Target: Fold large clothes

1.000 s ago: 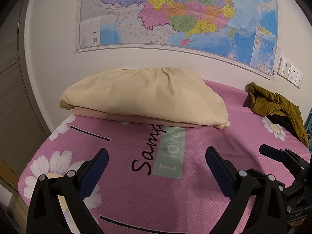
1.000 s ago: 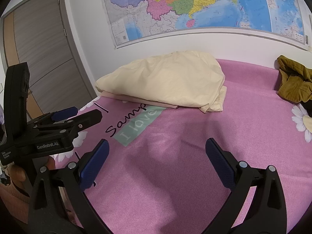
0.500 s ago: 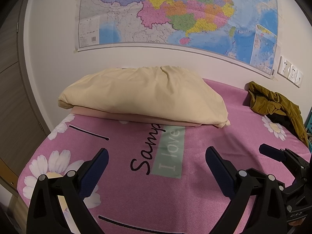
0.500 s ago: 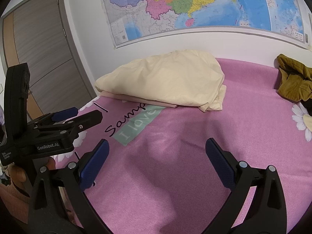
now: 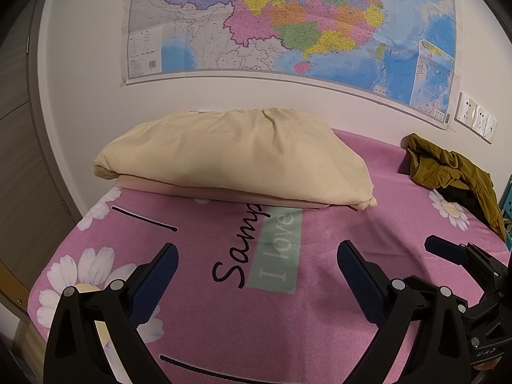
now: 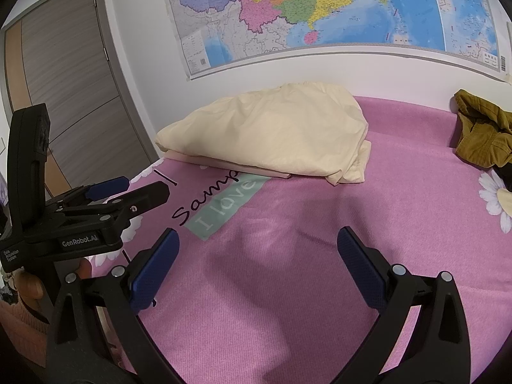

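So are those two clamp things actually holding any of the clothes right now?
No. The left gripper and the right gripper are both open with only pink bedspread between their fingers; the folded cream cloth lies untouched.

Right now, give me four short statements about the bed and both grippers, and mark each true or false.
1. The cream folded cloth lies on a pinkish folded piece. True.
2. The left gripper is shut on the cream cloth. False: it is open and holds nothing.
3. The olive-brown garment lies crumpled near the wall. True.
4. The right gripper rests on the olive-brown garment. False: it is open over the bare pink bedspread.
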Available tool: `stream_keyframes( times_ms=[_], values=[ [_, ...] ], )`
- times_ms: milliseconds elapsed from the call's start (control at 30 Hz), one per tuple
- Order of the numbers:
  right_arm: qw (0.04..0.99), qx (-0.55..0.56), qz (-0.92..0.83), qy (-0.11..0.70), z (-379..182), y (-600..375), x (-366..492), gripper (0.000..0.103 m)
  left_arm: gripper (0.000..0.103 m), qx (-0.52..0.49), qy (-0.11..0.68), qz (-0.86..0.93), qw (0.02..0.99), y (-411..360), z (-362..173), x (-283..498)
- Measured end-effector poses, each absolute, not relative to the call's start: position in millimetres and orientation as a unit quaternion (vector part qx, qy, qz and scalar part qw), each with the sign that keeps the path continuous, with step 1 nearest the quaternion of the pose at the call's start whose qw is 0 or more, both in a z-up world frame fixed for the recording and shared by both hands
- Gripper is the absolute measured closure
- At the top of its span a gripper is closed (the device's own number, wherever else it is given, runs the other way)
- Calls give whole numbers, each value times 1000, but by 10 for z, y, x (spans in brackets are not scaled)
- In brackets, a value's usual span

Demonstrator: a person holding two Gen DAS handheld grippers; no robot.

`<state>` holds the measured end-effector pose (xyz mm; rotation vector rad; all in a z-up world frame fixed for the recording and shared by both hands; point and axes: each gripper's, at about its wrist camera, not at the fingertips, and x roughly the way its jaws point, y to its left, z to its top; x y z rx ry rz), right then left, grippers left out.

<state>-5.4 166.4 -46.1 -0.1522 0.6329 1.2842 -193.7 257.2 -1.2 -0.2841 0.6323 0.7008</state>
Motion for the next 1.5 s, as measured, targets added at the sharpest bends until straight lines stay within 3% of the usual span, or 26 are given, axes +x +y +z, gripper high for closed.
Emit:
stream_keyframes(
  times_ms=[1500],
  values=[
    [755,-65,580,299,-513,1598,53,6,7,-134,311,307,890,2545,-119,-1800]
  ],
)
